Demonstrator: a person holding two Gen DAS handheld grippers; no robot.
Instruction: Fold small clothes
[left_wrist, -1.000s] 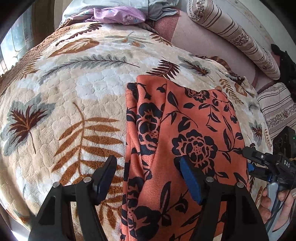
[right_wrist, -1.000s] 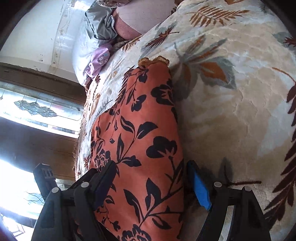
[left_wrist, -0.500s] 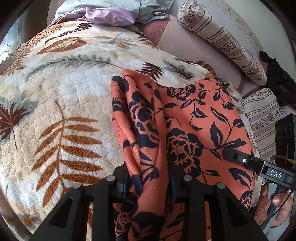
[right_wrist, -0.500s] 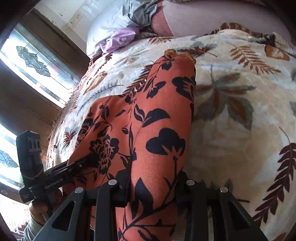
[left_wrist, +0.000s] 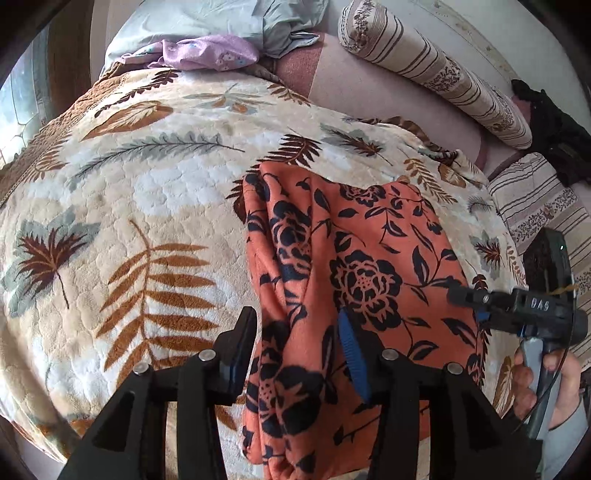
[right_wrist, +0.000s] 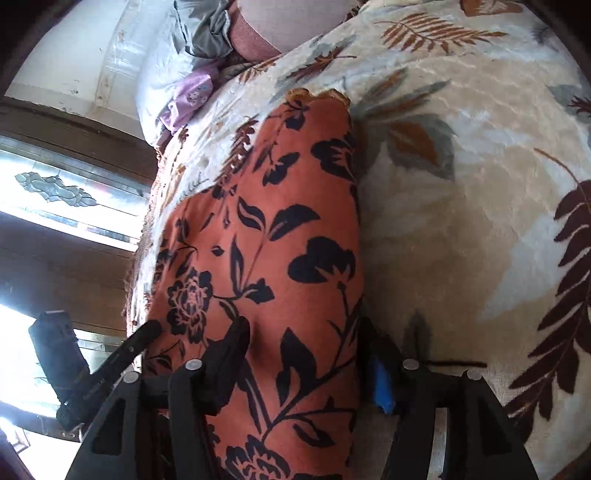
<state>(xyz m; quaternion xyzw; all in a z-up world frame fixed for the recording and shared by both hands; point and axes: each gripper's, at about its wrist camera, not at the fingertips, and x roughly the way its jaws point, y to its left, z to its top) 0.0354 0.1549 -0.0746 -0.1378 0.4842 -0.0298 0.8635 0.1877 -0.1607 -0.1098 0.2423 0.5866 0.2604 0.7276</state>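
An orange garment with a dark floral print (left_wrist: 369, 258) lies folded lengthwise on the leaf-patterned blanket (left_wrist: 129, 184). My left gripper (left_wrist: 295, 325) straddles its near left fold. The jaws are opening and the cloth lies loose between them, with the pads off it. In the right wrist view the same garment (right_wrist: 295, 221) runs away from me as a long strip. My right gripper (right_wrist: 304, 332) straddles its near end, jaws opening, fabric slack between them. A hand (left_wrist: 554, 373) holds the right gripper's handle at the garment's right edge.
A striped bolster (left_wrist: 436, 70) lies along the far wall. A lilac garment (left_wrist: 207, 55) and a pale blue cloth (left_wrist: 221, 18) sit at the head of the bed. A black item (left_wrist: 546, 118) is at far right. A window (right_wrist: 55, 184) is beyond the bed's left side.
A second ago both jaws stood wide over the flat cloth. Half a second ago they had pinched its folds and lifted them. Now both have spread and the fabric lies down again.
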